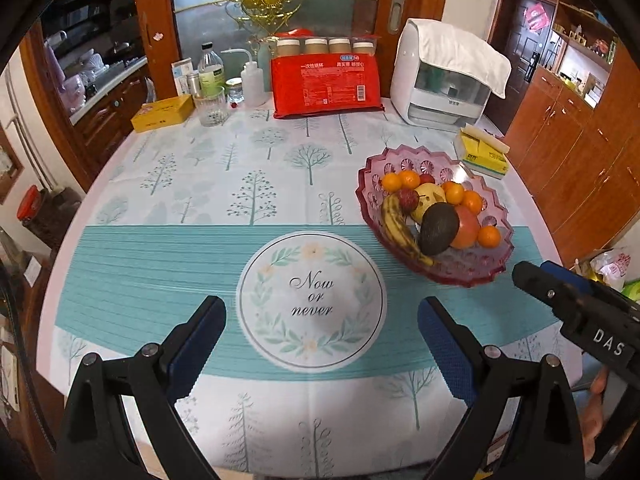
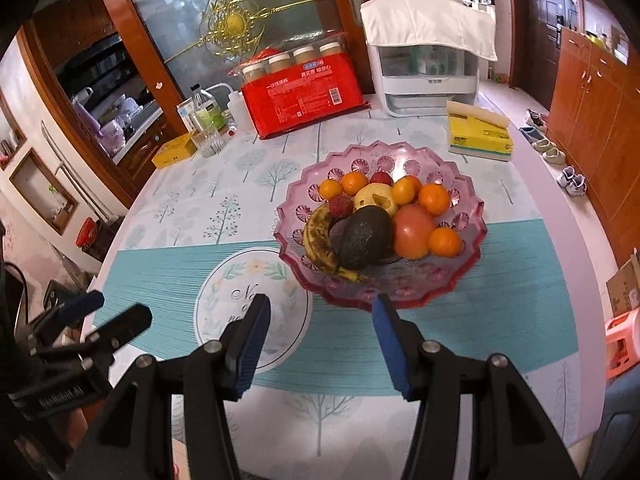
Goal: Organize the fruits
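The right gripper [image 2: 320, 340] has its fingers apart with nothing between them, hovering over the desk [image 2: 500, 320] just short of the near rim of the pink bowl [image 2: 468, 216]. The left gripper [image 1: 322, 344] is likewise spread wide and empty, above the printed "Now or never" circle [image 1: 312, 300]; from it, the bowl sits at about two o'clock.

All the fruit is heaped in that bowl. The avocado [image 2: 362, 236] looks dark and probably soft — take it lightly across its broad middle. The banana [image 2: 318, 240], at nine o'clock of the avocado, is spotted and likely bruises easily; grip mid-length. The oranges [image 2: 444, 242] look firm but round, apt to roll. The bowl itself seems rigid, possibly brittle — best not knocked.
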Motion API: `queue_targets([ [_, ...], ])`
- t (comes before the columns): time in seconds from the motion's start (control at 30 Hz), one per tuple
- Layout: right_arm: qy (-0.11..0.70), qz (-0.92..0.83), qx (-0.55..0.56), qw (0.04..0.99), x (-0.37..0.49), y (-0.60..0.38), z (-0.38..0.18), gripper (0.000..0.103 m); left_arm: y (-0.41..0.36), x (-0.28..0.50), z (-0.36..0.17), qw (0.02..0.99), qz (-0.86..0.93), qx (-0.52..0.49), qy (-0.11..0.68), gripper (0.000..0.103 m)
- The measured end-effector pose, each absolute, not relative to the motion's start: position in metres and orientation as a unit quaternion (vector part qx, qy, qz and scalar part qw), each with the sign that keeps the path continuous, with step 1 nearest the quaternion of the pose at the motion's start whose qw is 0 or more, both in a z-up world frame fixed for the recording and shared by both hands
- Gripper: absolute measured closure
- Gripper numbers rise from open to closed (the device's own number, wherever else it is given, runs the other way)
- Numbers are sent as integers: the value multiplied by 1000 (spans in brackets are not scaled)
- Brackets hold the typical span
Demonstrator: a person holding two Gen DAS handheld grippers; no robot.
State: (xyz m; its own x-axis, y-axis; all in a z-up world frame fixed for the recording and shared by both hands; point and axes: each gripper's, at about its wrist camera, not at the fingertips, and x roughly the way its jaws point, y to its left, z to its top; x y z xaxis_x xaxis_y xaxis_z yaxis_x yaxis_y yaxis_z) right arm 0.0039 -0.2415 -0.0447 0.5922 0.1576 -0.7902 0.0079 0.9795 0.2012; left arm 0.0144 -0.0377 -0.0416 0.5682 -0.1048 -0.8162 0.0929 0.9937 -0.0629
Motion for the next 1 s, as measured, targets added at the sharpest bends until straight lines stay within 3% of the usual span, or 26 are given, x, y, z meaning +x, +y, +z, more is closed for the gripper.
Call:
queue_targets([
  [0.4, 427, 30, 83, 900, -31, -212, -15, 49, -27, -12, -13, 897, -36, 22, 439, 7],
  [1.0, 429, 38, 65, 900, -41, -186, -10, 49, -24, -13, -12, 893, -49, 29, 447, 7],
])
